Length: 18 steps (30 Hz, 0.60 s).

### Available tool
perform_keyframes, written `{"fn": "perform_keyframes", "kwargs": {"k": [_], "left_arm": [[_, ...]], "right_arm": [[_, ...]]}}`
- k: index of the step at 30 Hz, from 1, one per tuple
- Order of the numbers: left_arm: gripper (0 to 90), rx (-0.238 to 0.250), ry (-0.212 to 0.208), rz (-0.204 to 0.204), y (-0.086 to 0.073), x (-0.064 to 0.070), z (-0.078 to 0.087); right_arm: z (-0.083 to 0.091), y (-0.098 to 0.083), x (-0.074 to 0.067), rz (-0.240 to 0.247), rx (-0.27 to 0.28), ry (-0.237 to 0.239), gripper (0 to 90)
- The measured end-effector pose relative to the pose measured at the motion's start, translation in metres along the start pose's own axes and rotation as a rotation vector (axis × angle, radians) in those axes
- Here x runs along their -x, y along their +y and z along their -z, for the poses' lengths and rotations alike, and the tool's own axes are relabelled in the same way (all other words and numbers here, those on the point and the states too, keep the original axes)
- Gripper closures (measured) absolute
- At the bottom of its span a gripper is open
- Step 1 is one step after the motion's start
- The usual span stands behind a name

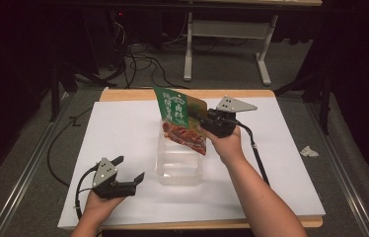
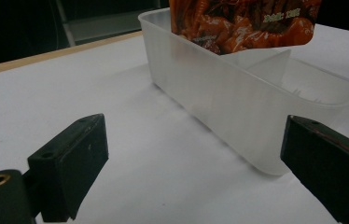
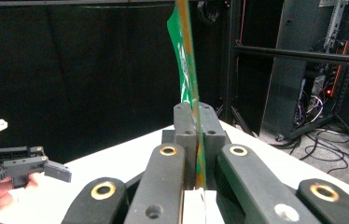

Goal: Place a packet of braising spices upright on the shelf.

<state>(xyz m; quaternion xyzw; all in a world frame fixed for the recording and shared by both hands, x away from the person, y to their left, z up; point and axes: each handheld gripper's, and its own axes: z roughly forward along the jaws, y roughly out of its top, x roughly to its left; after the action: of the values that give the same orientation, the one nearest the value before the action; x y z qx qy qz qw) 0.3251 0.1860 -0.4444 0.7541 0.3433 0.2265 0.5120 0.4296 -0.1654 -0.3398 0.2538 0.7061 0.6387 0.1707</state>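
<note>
A green and orange food pouch [image 1: 180, 121] hangs upright over a clear plastic tub [image 1: 179, 163] in the middle of the table. My right gripper [image 1: 203, 120] is shut on the pouch's right edge, and the pouch's lower end dips toward the tub's far side. Seen edge-on, the pouch [image 3: 187, 70] is pinched between the two black jaws of my right gripper [image 3: 195, 140]. My left gripper [image 1: 129, 169] rests near the front left of the tub, jaws apart and empty. Its jaws [image 2: 191, 168] frame the tub's near corner [image 2: 238, 112], with the pouch's bottom [image 2: 242, 23] above it.
A white sheet [image 1: 123, 128] covers the wooden table [image 1: 123, 94]. A crumpled white scrap [image 1: 309, 151] lies on the floor at the right. Cables and a table frame [image 1: 222, 44] stand beyond the far edge.
</note>
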Motion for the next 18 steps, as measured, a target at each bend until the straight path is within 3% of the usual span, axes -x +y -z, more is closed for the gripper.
{"fn": "perform_keyframes", "kwargs": {"k": [18], "left_arm": [[8.0, -0.005, -0.005, -0.002, -0.0001, -0.0001, -0.0022]], "right_arm": [[-0.0083, -0.0094, 0.002, -0.032, -0.005, -0.011, 90.0]]}}
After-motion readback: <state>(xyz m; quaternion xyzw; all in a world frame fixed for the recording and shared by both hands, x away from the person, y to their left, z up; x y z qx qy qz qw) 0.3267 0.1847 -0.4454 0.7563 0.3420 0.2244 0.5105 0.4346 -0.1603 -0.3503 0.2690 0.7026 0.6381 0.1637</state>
